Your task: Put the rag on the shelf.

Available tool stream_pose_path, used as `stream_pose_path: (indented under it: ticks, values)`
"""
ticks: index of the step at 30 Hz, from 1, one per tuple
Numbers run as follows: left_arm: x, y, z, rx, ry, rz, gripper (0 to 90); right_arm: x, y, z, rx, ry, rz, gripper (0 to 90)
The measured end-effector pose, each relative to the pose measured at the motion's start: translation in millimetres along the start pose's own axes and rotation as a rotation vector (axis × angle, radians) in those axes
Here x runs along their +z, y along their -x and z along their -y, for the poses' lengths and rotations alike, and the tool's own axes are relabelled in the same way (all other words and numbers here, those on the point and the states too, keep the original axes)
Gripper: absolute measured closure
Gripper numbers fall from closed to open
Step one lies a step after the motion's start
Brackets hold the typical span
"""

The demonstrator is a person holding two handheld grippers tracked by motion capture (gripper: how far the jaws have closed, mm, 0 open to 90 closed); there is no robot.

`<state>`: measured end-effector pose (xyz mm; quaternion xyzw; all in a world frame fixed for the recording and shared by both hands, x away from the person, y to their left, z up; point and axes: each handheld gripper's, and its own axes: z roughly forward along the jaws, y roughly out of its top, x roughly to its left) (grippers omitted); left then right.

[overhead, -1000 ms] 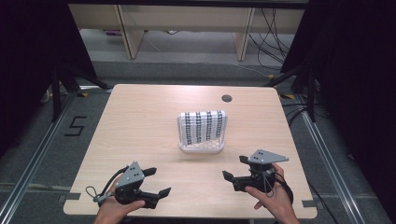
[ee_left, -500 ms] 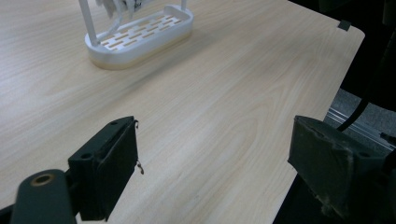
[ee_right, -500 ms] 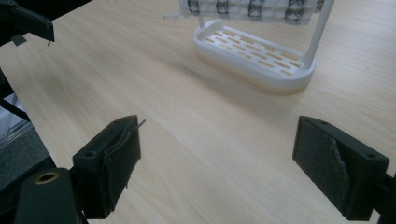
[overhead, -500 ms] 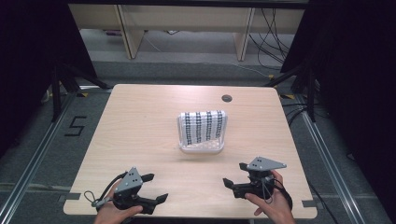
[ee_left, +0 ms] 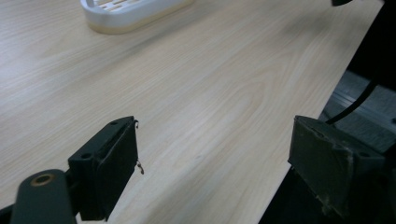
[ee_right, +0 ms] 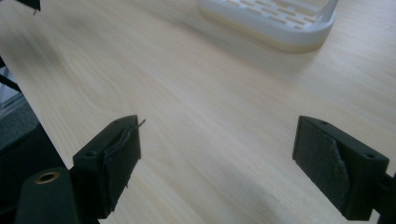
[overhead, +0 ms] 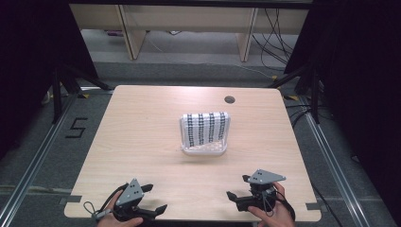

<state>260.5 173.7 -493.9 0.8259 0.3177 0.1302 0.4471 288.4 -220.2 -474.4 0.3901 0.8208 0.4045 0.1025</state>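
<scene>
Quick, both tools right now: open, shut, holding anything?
Left tool: open, jaws wide apart, holding nothing.
Right tool: open, jaws wide apart, holding nothing.

From up high, the person's hands (overhead: 272,215) are cut off by the bottom edge at six o'clock, and the forearms lie beyond it. The white slotted tray (ee_left: 130,11) is sliced by the top edge in both gripper views, so what stands in it is out of sight there. The striped thing (overhead: 205,128) in the tray is too small to identify.
</scene>
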Motion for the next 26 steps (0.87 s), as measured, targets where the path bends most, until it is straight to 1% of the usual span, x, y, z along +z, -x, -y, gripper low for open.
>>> stream_pose_path:
  ticks: [1, 2, 3, 4, 5, 6, 7, 8, 9, 10, 11, 14, 15, 17, 20, 21, 22, 23, 24, 25, 26]
  values:
    - [0.0, 0.0, 0.0, 0.0, 0.0, 0.0, 15.0, 0.0, 0.0, 0.0, 0.0, 0.0, 0.0, 16.4]
    - [-0.2, -1.0, 1.8, 0.035, -0.036, -0.006, 15.0, 1.4, 3.0, 1.4, -0.053, 0.004, 0.012, 16.4]
    - [0.9, -0.6, 3.0, 0.025, -0.035, -0.012, 14.9, 2.7, 0.9, 3.9, -0.047, -0.006, 0.019, 16.6]
    - [1.9, 0.7, 4.2, 0.002, -0.032, -0.004, 15.0, 4.9, 0.5, 6.5, -0.085, 0.003, 0.05, 16.7]
    - [1.9, 0.7, 4.2, 0.002, -0.032, -0.004, 15.0, 4.9, 0.5, 6.5, -0.085, 0.003, 0.05, 16.7]
    - [1.5, 0.3, 3.3, 0.025, -0.032, -0.01, 15.0, 7.7, -0.3, 8.9, -0.094, -0.004, 0.046, 16.7]
    - [2.5, 2.5, 3.2, 0.004, -0.015, -0.002, 15.0, 7.7, -0.3, 8.9, -0.094, -0.004, 0.046, 16.7]
    - [2.9, 3.4, 3.3, -0.001, -0.019, 0.0, 15.0, 9.6, -2.4, 9.7, -0.092, -0.019, 0.033, 16.7]
    - [2.9, 3.4, 3.3, -0.001, -0.019, 0.0, 15.0, 9.6, -2.4, 9.7, -0.092, -0.019, 0.033, 16.7]
    - [2.6, 2.8, 3.1, 0.016, -0.024, 0.001, 15.0, 10.5, -4.0, 10.3, -0.093, -0.026, 0.033, 16.7]
    - [2.7, 3.1, 3.3, 0.011, -0.023, -0.002, 15.0, 12.0, -4.6, 10.9, -0.109, -0.022, 0.032, 16.7]
    - [2.9, 2.5, 3.3, 0.002, -0.015, -0.002, 15.0, 13.1, -6.3, 11.2, -0.103, -0.039, 0.018, 16.7]
    - [3.7, 3.1, 3.5, -0.01, -0.004, -0.001, 15.0, 13.6, -6.2, 11.3, -0.105, -0.039, 0.014, 16.7]
    - [4.1, 2.8, 3.6, -0.011, 0.0, 0.001, 15.0, 13.7, -6.0, 11.3, -0.104, -0.039, 0.012, 16.7]
    - [3.2, 1.8, 3.6, -0.011, -0.014, -0.003, 15.0, 13.7, -5.3, 11.2, -0.097, -0.04, 0.01, 16.7]
    - [3.1, 0.6, 3.3, 0.007, -0.014, -0.003, 15.0, 13.2, -4.5, 11.1, -0.091, -0.034, 0.006, 16.7]
    - [3.6, -0.1, 4.2, -0.006, -0.013, -0.007, 15.0, 12.1, -3.7, 10.9, -0.094, -0.034, 0.019, 16.7]
    - [3.6, -0.1, 4.2, -0.006, -0.013, -0.007, 15.0, 12.1, -3.7, 10.9, -0.094, -0.034, 0.019, 16.7]
    - [3.6, -3.0, 4.9, 0.003, -0.02, -0.02, 15.0, 12.1, -2.7, 10.9, -0.092, -0.021, 0.013, 16.7]
    - [3.6, -3.0, 4.9, 0.003, -0.02, -0.02, 15.0, 12.1, -2.7, 10.9, -0.092, -0.021, 0.013, 16.7]
    - [3.9, -4.8, 5.4, 0.004, -0.019, -0.023, 15.0, 11.1, -1.9, 10.7, -0.088, -0.015, 0.021, 16.6]
